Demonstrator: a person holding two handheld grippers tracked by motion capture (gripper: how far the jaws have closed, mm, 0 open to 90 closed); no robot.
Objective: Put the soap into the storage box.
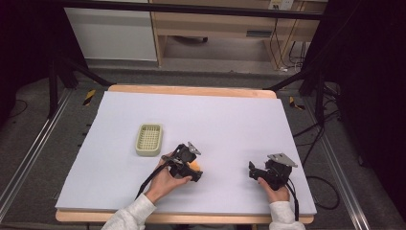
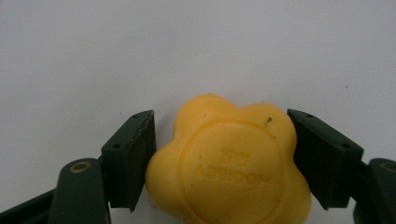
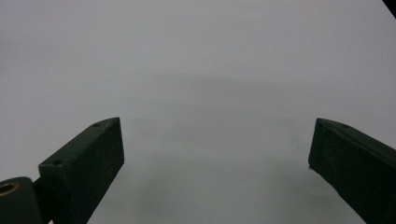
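From above, the desk [image 1: 230, 120] is covered with a pale lilac sheet. A small cream plastic soap dish with a ribbed floor [image 1: 149, 139] stands left of the middle. Just to the right of it and nearer to the person, the left tongs [image 1: 193, 168] are low on the sheet, and a bit of orange-yellow shows under them. The right tongs [image 1: 251, 170] rest well apart, at the near right, with nothing around them.

In the left gripper view, a yellow flower-shaped bar of soap with embossed letters [image 2: 229, 168] lies flat on the sheet between the two jaws. The left jaw touches its side or nearly so; the right jaw also seems to touch. I judge the left tongs [image 2: 219, 158] as closed around the soap, but perhaps not yet firmly. The danger is here: the soap has rounded lobes and looks smooth, so when it is lifted it may turn or slide out, because the pads meet curved places and not flat ones. Too strong a squeeze may also dent it.

In the right gripper view, the right tongs [image 3: 215, 163] stand wide over the bare sheet and hold nothing.
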